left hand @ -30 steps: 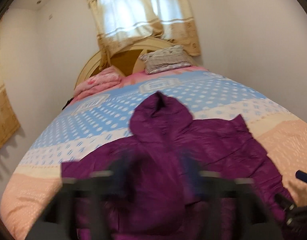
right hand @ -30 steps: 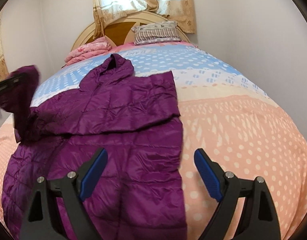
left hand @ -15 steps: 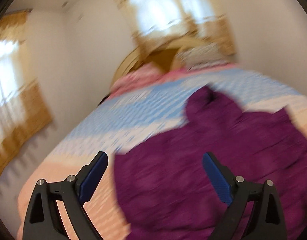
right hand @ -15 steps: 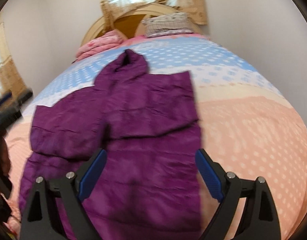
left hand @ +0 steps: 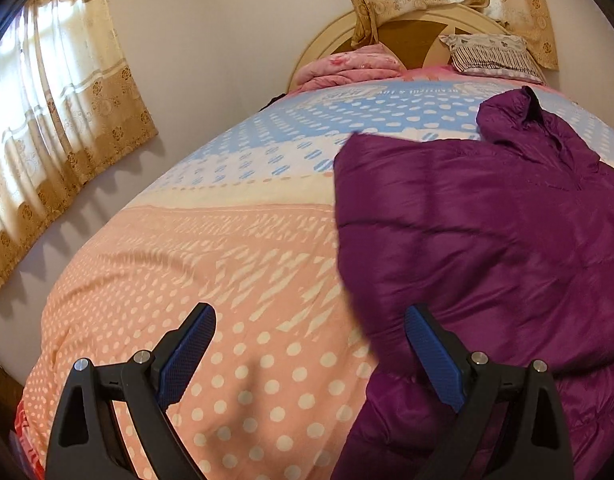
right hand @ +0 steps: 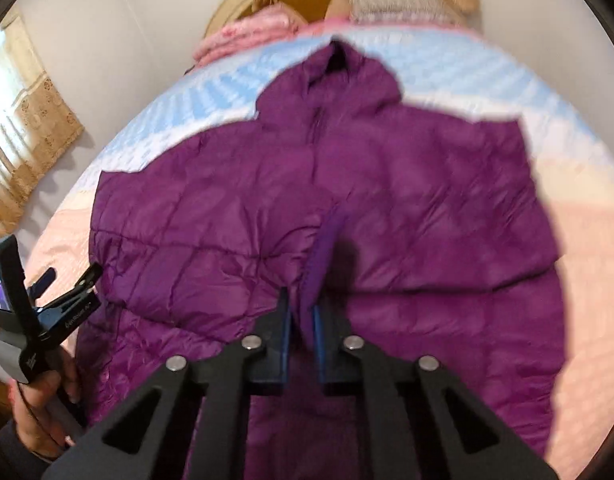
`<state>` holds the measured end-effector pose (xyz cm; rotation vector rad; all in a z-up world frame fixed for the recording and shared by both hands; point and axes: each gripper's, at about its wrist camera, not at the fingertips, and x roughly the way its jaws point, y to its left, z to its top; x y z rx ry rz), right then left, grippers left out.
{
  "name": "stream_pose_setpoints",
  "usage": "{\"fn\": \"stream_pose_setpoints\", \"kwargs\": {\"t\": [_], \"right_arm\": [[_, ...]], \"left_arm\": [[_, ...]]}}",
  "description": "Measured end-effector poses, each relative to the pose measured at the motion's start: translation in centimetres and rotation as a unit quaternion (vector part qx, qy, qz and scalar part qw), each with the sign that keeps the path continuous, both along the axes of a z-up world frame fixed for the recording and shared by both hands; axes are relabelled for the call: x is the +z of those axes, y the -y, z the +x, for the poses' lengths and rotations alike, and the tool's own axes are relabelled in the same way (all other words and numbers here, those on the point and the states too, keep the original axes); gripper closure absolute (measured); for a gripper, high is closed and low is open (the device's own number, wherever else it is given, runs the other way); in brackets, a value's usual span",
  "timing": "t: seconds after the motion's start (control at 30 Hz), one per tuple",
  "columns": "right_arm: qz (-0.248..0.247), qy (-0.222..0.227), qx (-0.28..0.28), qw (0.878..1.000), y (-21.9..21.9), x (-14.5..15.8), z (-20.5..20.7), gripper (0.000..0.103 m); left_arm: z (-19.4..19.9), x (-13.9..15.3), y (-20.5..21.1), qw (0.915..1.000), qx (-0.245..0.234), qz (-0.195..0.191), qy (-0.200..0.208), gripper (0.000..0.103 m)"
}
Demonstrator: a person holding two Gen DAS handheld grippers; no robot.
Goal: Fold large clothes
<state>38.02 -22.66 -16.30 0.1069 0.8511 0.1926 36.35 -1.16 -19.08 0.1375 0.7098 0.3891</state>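
Ahead and left of the left gripper, bare bed lies open; the jacket bulks to its right. Far ahead, a pink blanket, pillow and headboard block passage.

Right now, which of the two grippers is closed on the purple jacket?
The right gripper: its blue pads pinch a fold of the purple jacket. The left gripper is wide open, gripping nothing.

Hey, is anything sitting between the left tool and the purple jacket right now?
Nothing visible does. The left tool is open above bare bedspread, with the purple jacket directly beside its right finger. The right tool is shut on a jacket fold.
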Motion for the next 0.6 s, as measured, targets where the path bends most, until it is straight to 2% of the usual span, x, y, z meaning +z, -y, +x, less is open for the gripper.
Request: {"fn": "stream_pose_setpoints", "kwargs": {"t": [0.1,0.2,0.43,0.47,0.5,0.57,0.6], "right_arm": [[-0.02,0.03,-0.028,0.999,1.9,1.8,-0.7,0.093],[-0.028,0.036,-0.056,0.997,3.8,2.4,-0.6,0.093],[-0.074,0.0,-0.136,0.988,7.8,-0.5,0.2,0.092],[-0.074,-0.01,-0.138,0.988,8.4,-1.3,0.4,0.086],[-0.073,-0.01,-0.144,0.987,8.9,-1.7,0.2,0.086],[-0.072,-0.003,-0.157,0.985,9.8,-1.3,-0.4,0.056],[-0.071,0.004,-0.17,0.983,10.2,-0.7,-0.8,0.055]], "left_arm": [[-0.3,0.3,-0.5,1.0,0.008,-0.006,-0.001,0.007],[-0.2,0.1,-1.0,0.9997,0.014,-0.018,-0.008,0.007],[0.6,-0.7,-1.0,0.999,0.017,-0.014,-0.038,0.007],[0.6,-0.7,-0.8,0.9991,0.01,-0.013,-0.039,0.007],[0.6,-0.4,-0.5,0.9991,-0.001,-0.011,-0.04,0.007],[0.7,0.8,0.2,0.9991,-0.025,-0.008,-0.032,0.007],[0.8,2.0,0.5,0.9993,-0.033,-0.007,-0.017,0.007]]}}
